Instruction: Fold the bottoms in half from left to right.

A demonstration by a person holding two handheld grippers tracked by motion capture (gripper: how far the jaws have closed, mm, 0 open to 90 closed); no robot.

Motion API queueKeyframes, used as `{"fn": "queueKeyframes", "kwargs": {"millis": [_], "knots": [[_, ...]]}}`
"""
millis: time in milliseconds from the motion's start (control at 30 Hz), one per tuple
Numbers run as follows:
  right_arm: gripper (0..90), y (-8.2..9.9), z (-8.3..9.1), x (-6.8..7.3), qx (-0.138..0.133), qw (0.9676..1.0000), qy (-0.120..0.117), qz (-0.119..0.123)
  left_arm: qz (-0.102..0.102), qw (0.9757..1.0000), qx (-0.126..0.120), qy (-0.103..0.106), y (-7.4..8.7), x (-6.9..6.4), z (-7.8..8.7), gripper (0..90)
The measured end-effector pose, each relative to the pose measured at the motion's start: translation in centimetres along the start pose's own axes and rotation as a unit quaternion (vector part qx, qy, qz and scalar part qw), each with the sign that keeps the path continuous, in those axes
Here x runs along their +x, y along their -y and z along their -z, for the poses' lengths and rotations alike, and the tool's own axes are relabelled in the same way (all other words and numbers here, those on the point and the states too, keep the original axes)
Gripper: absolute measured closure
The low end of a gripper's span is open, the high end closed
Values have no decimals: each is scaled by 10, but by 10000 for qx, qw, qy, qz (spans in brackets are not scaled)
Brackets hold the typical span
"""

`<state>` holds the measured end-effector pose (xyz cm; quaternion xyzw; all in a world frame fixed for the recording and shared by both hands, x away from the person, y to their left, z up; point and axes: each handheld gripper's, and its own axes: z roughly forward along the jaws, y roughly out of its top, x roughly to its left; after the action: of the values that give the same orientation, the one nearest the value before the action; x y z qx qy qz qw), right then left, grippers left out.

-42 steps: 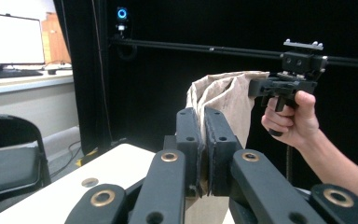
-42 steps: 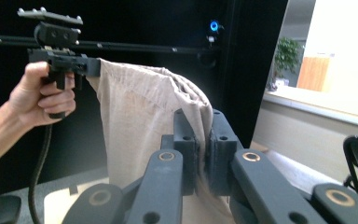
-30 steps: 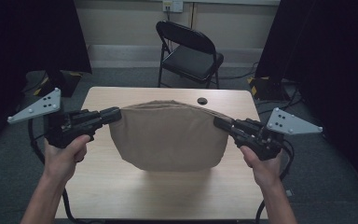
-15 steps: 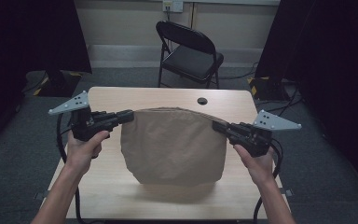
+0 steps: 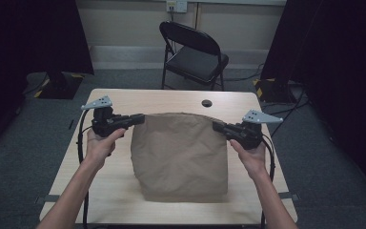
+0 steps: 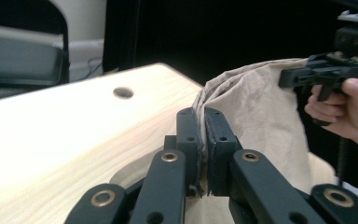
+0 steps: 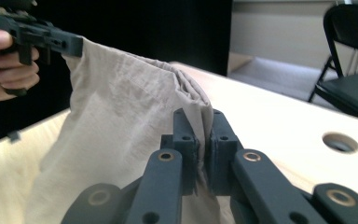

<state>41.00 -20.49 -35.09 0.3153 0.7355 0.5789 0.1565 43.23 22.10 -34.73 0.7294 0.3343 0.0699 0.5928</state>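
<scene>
Claw on our left (image 5: pixel 140 118) is clamped on the tan cloth's (image 5: pixel 178 152) left top corner; our right claw (image 5: pixel 216 126) pinches the other, keeping that edge taut so the cloth, mid-frame, drapes flat onto the desk (image 5: pixel 114 191).

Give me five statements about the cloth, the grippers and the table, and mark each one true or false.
1. The left gripper is clamped on a corner of the tan cloth. True.
2. The right gripper hangs open, clear of the cloth. False: its jaws are shut on the cloth's other top corner.
3. The cloth lies flat on the wooden table. False: its top edge is held up between the grippers while its lower part rests on the table.
4. A round hole is in the tabletop beyond the cloth. True.
5. A black folding chair stands behind the table. True.
</scene>
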Motion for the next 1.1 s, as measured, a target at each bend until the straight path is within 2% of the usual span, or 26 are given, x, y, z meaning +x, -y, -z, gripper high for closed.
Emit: {"fn": "queueKeyframes", "kwargs": {"millis": [100,200,267,467,567,633,667,700,733,833,933,1100], "knots": [[845,9,-9,-7,190,9998,115,-17,100,9998,164,19,10,11,-9,862],[844,16,-18,-14,357,9992,163,-60,207,9993,301,-87,19,20,-18,863],[844,18,-23,-17,469,9986,231,3,274,9988,375,-184,23,26,-25,862],[826,26,-38,-26,786,9963,341,26,366,9974,546,-308,30,39,-41,861],[762,31,-43,-33,871,9952,449,-67,361,9963,645,-431,33,44,-47,856],[640,33,-46,-38,931,9935,647,-131,396,9961,617,-489,35,48,-48,835],[624,34,-46,-41,894,9929,766,-189,428,9954,616,-600,36,48,-49,787],[620,35,-45,-45,806,9935,749,-297,467,9943,649,-699,37,49,-50,684],[608,36,-43,-47,745,9940,709,-377,527,9941,658,-676,39,50,-50,627],[574,37,-41,-47,798,9934,743,-346,551,9930,738,-735,42,53,-48,594],[556,41,-37,-42,882,9928,775,-231,582,9937,670,-680,43,51,-42,579],[547,46,-30,-36,1008,9921,720,-185,347,9947,759,-597,44,39,-36,585]]}}
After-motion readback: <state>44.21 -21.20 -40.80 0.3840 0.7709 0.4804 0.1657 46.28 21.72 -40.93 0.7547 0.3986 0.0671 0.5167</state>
